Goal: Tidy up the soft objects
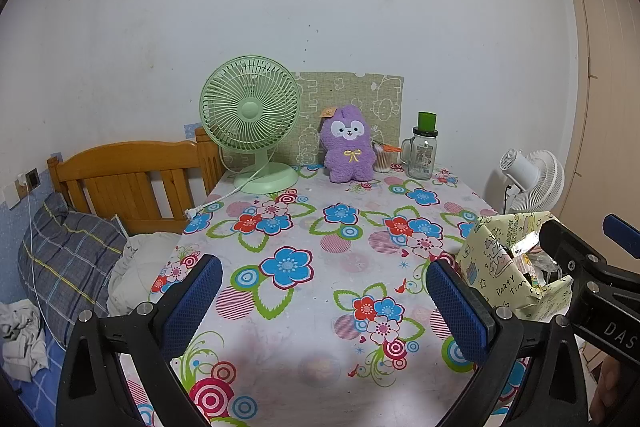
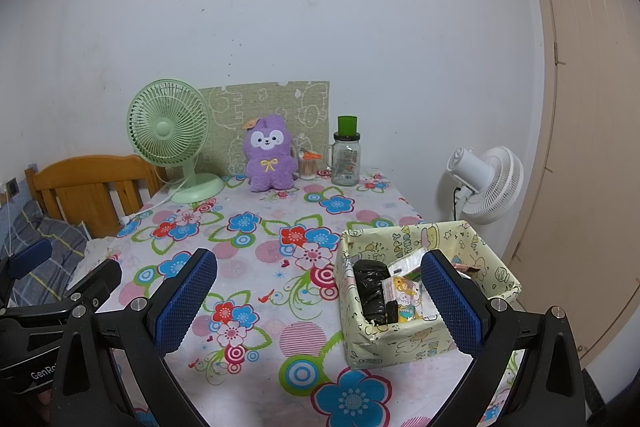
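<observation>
purple fuzzy plush [image 1: 349, 146] sits upright at the far edge of the table [image 1: 280, 307], against the wall mat, btwn the green fan [image 1: 250, 119] and glass jar [image 1: 421, 155]. prob light, squashy, non-slip; i'd pinch its belly, w/ care not to knock the jar. my left gripper [image 1: 324, 301] and right gripper [image 2: 320, 299] both gape wide, empty. open cloth ahead; paper box [image 2: 420, 339] near right edge.

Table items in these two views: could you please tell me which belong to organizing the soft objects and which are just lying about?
Belongs to the job:
- fluffy purple plush toy
- yellow cartoon-print paper box, holding packets

Just lying about:
- pale green desk fan
- glass jar with green lid
- white fan beyond the table
- wooden headboard
</observation>
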`<state>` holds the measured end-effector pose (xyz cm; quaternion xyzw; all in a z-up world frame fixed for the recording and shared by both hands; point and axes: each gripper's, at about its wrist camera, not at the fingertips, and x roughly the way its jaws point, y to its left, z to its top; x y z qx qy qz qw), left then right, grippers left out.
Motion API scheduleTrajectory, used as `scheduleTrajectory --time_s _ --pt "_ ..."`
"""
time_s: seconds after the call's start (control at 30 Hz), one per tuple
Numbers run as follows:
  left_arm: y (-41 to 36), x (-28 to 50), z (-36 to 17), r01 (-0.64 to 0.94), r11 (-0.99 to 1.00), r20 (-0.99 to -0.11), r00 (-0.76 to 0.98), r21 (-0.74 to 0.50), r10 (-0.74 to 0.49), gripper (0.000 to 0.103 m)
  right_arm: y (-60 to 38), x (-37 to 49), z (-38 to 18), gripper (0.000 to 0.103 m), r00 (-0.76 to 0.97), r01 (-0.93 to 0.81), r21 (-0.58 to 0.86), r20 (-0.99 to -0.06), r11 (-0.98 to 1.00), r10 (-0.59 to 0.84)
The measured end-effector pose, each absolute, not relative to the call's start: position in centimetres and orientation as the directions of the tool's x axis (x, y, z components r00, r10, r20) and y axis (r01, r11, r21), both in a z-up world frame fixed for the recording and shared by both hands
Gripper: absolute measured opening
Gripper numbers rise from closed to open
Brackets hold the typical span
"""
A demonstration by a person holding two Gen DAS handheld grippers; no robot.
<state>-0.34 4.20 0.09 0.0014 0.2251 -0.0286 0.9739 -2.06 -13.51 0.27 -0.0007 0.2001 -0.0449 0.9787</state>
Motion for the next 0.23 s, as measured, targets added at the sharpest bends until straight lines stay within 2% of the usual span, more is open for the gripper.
scheduleTrajectory --time_s 0.23 --pt "4.20 -0.33 0.10 0.056 0.998 -0.438 0.897 -0.009 -0.054 0.103 -13.52 -2.06 0.28 0.103 0.915 0.088 -0.019 -0.393 0.996 -0.088"
